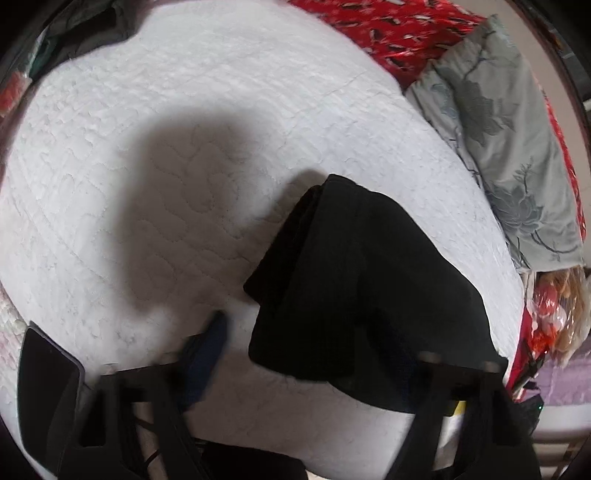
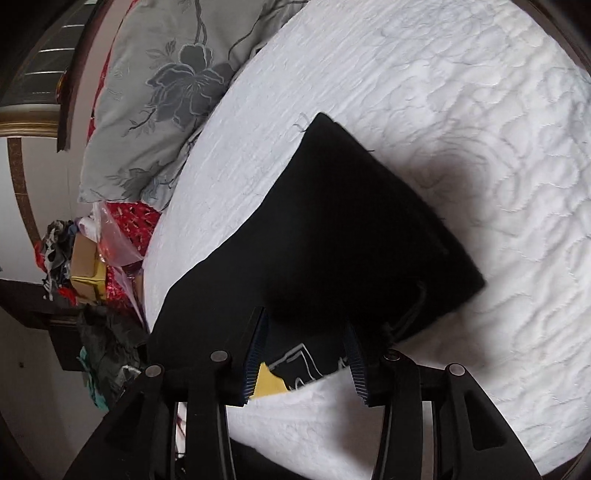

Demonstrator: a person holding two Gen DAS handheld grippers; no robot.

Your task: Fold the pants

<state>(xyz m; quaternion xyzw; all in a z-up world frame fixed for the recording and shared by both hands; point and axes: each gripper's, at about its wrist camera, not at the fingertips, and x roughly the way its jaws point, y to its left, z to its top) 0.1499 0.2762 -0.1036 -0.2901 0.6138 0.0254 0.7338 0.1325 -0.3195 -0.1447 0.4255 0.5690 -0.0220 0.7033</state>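
On my left wrist view, the folded black pants [image 1: 354,280] lie lower right on the white quilt [image 1: 184,129]; my left gripper [image 1: 306,354] stands apart, its right finger hidden, perhaps under cloth. On the right wrist view, my right gripper [image 2: 304,354] gapes at the pants' [image 2: 332,221] near edge, centre frame, pressing nothing.

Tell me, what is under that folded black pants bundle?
The folded black pants lie on a white quilted bedcover. Their inner layers are covered.

White quilted bed [image 1: 184,129]; grey floral pillow [image 2: 159,92]; red patterned cloth [image 1: 388,33].
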